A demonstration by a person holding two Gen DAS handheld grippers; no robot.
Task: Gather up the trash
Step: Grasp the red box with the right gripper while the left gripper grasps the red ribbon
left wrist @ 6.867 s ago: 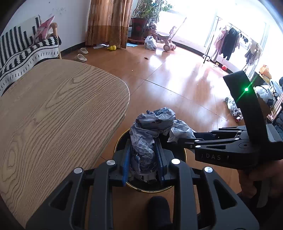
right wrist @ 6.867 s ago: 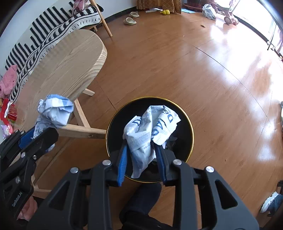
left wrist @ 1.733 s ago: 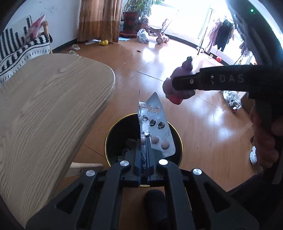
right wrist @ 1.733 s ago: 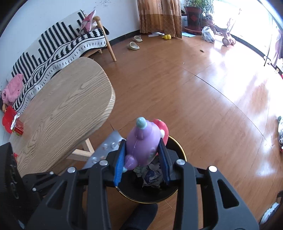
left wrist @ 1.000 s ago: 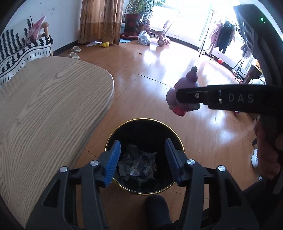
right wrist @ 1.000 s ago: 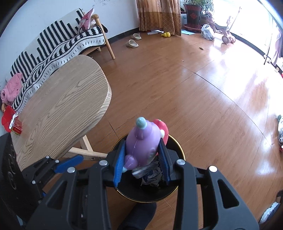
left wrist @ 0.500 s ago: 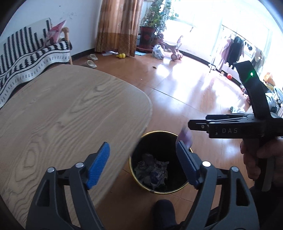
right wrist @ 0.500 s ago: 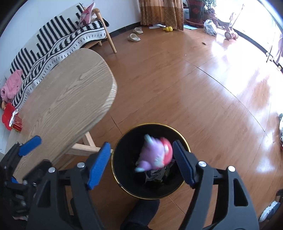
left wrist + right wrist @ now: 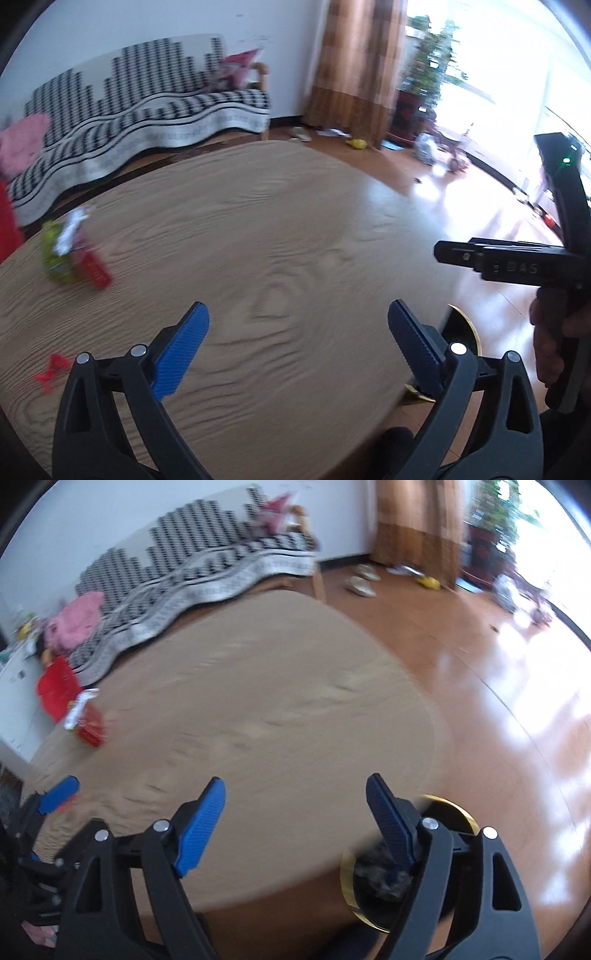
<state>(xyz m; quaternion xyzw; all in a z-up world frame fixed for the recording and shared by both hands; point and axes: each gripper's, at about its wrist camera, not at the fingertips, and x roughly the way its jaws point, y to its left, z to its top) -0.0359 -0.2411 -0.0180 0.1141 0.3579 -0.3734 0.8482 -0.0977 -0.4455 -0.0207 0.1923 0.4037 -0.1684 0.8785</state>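
Observation:
My left gripper (image 9: 297,306) hangs over the round wooden table (image 9: 280,229), its jaws opening wide with nothing between them. My right gripper (image 9: 295,784) is beside it over the table's near edge, its jaws also opening and empty. On the far left of the table lies a crumpled green, white and red wrapper (image 9: 70,254), which is the red and white wrapper (image 9: 86,720) in the right wrist view. A small red scrap (image 9: 51,369) lies nearer. The black bin with a gold rim (image 9: 349,882) stands on the floor under the table's right edge, holding crumpled trash (image 9: 376,880).
A striped sofa (image 9: 147,110) with a pink bundle (image 9: 77,624) runs behind the table. A red bag (image 9: 55,686) sits beyond the table's left end. Slippers (image 9: 362,579), curtains, a plant and a ride-on toy stand on the shiny wooden floor (image 9: 498,686) at the right.
The right gripper let the purple toy fall into the bin. Both grippers opened wider and swung left and up, from above the bin to above the table.

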